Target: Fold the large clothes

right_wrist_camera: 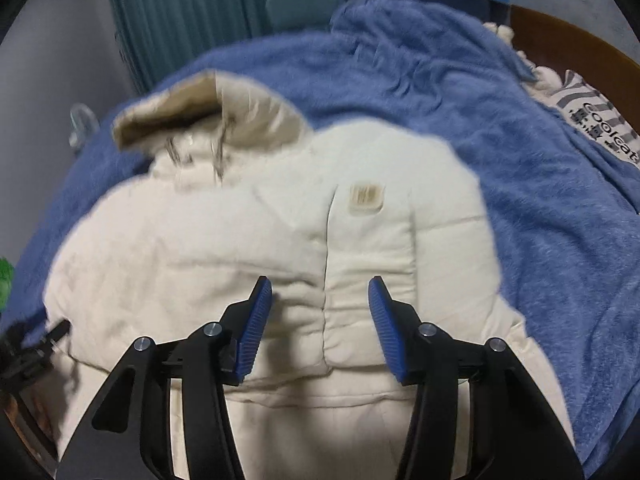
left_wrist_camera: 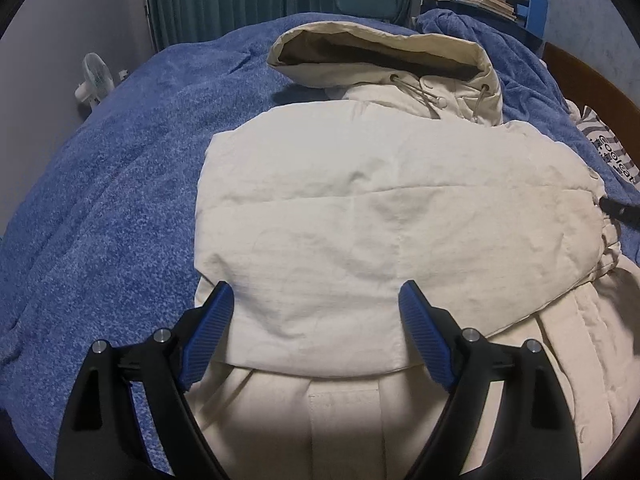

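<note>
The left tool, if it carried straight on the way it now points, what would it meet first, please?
Most likely the cream jacket: the left tool stands open and empty, angled down at the folded panel on the blue blanket. How close it is cannot be told.

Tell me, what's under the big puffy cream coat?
The puffy cream hooded coat lies on a fuzzy blue blanket, which shows all around it. Folded sleeves cover the coat's front, and whatever lies beneath the blanket is hidden.

"Coolcat" stands in black on the zebra-striped cloth (right_wrist_camera: pixel 600 120); the characters beneath it are unreadable.
</note>
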Action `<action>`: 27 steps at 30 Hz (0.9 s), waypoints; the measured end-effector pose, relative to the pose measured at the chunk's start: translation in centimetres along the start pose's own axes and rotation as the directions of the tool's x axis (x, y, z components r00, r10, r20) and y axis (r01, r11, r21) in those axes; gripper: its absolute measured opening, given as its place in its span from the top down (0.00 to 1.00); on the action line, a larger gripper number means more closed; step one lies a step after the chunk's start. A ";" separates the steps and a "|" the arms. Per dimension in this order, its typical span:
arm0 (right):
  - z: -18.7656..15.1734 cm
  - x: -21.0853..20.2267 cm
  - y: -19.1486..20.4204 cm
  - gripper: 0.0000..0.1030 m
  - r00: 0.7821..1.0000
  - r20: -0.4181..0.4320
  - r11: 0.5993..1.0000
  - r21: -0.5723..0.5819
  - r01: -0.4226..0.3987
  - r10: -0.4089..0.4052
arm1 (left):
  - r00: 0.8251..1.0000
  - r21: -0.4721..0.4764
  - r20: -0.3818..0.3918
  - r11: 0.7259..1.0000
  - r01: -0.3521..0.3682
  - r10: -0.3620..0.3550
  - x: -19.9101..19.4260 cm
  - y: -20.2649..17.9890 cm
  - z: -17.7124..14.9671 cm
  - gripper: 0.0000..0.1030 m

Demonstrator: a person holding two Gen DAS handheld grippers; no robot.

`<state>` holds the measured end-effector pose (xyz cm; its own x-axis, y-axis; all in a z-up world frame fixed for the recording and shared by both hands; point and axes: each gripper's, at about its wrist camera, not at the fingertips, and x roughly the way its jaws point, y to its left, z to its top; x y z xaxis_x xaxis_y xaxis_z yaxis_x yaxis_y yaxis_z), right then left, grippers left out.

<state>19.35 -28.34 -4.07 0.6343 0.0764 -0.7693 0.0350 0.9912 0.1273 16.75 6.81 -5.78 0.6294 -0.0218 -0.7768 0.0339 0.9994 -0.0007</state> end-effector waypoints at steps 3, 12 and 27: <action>-0.7 1.8 -0.1 0.52 1.000 -0.025 1.000 -0.005 -0.003 0.002 | 1.000 -0.001 -0.009 1.000 0.005 -0.005 0.6 0.1 -0.5 0.17; -0.4 0.7 1.1 0.50 0.999 0.010 0.999 0.005 0.048 -0.048 | 0.999 0.007 0.016 1.000 -0.030 0.030 -1.2 -0.7 1.2 0.16; 3.4 4.0 1.3 0.39 0.999 -0.010 0.995 -0.094 0.040 -0.041 | 0.998 0.059 -0.066 0.998 0.015 -0.011 4.3 -1.2 7.7 0.16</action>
<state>24.55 -27.13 -4.81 0.6246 0.0370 -0.7800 -0.0130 0.9992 0.0370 25.43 5.33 -4.30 0.5766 -0.0307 -0.8165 0.0890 0.9957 0.0254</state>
